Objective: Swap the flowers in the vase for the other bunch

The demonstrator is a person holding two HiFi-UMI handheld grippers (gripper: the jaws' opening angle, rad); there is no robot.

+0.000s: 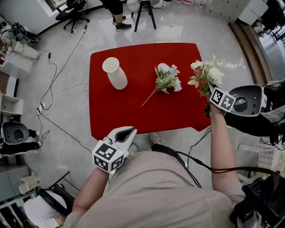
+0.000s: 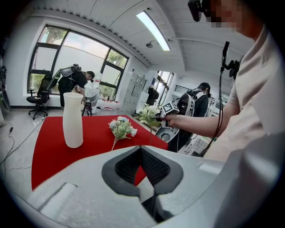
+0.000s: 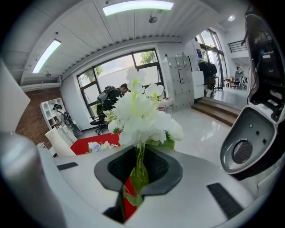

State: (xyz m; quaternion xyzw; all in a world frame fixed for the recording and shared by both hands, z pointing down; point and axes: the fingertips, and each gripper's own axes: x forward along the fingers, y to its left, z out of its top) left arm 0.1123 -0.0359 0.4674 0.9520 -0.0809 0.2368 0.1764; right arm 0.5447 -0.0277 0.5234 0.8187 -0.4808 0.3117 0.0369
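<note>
A white vase [image 1: 115, 72] stands upright on the left part of the red table [image 1: 133, 111], with no flowers in it. A bunch with white and pale blue blooms [image 1: 167, 79] lies on the table's middle. My right gripper [image 1: 207, 94] is over the table's right edge, shut on the stem of a white flower bunch [image 1: 207, 75], whose blooms [image 3: 142, 113] rise in front of its jaws [image 3: 139, 167]. My left gripper [image 1: 128, 131] hovers off the table's front edge, shut and holding nothing [image 2: 141, 162]. From there the vase [image 2: 73, 119] and the lying bunch [image 2: 121, 128] show.
A white machine with a round dark grille [image 1: 244, 102] stands close to the table's right side. Cables [image 1: 58, 84] trail over the floor at left. An office chair [image 1: 73, 13] and a stool [image 1: 144, 11] are beyond the table's far side, with people standing near.
</note>
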